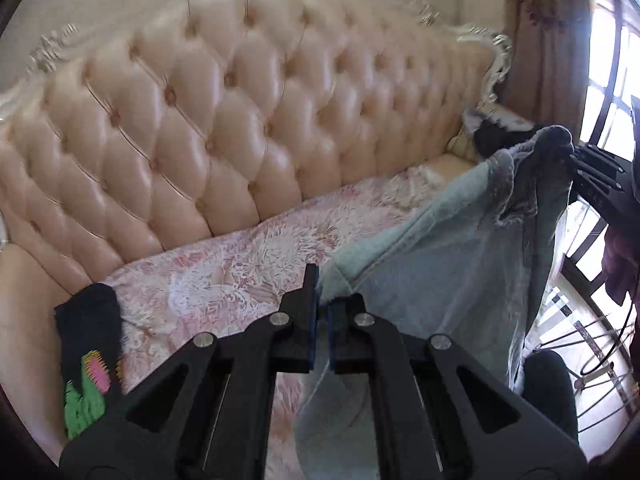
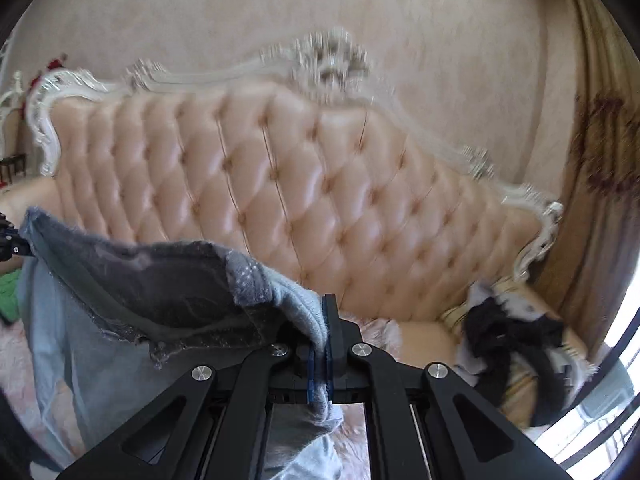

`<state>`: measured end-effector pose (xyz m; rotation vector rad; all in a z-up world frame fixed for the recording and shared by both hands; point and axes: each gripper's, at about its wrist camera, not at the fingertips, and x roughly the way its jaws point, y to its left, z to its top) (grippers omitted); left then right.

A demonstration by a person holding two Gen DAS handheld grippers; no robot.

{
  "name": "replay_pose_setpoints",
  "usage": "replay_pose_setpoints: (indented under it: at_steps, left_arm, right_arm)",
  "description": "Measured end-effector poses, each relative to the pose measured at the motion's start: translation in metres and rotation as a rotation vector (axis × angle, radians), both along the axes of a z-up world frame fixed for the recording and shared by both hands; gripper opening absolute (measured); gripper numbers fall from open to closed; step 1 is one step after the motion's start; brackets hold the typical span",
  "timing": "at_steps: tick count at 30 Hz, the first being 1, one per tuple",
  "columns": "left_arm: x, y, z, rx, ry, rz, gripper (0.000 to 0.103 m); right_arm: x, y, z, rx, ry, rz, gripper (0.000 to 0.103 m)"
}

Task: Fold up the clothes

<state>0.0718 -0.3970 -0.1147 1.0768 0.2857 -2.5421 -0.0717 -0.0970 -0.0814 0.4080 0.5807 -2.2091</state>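
Note:
A light blue-grey knitted garment (image 1: 452, 248) hangs stretched between both grippers above the sofa seat. My left gripper (image 1: 322, 312) is shut on one edge of it. My right gripper (image 2: 322, 344) is shut on another edge of the garment (image 2: 160, 288), whose darker inside faces this camera. The right gripper also shows in the left wrist view (image 1: 576, 164), pinching the garment's top corner. The left gripper shows at the left edge of the right wrist view (image 2: 16, 246). The garment's lower part hangs down and touches the seat.
A tufted pink sofa back (image 1: 224, 128) stands behind a floral seat cover (image 1: 224, 272). A black garment with green and pink print (image 1: 90, 360) lies at the seat's left. A dark and white clothes pile (image 2: 508, 332) lies at the right end. A window (image 1: 616, 92) is at the right.

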Motion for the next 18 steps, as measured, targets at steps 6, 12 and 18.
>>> replay_pose_setpoints:
  at_steps: [6,12,18]
  left_arm:
    - [-0.114,-0.079,-0.116,0.094,-0.177,0.042,0.005]
    - [-0.158,-0.109,-0.199,0.175,-0.263,0.113,0.005]
    - [-0.167,-0.125,-0.235,0.234,-0.306,0.185,0.021]
  right_arm:
    - [-0.12,-0.109,-0.119,0.175,-0.16,-0.049,0.003]
    - [-0.188,-0.163,-0.231,0.323,-0.343,-0.084,0.003]
    - [-0.205,-0.182,-0.285,0.418,-0.445,-0.099,0.007]
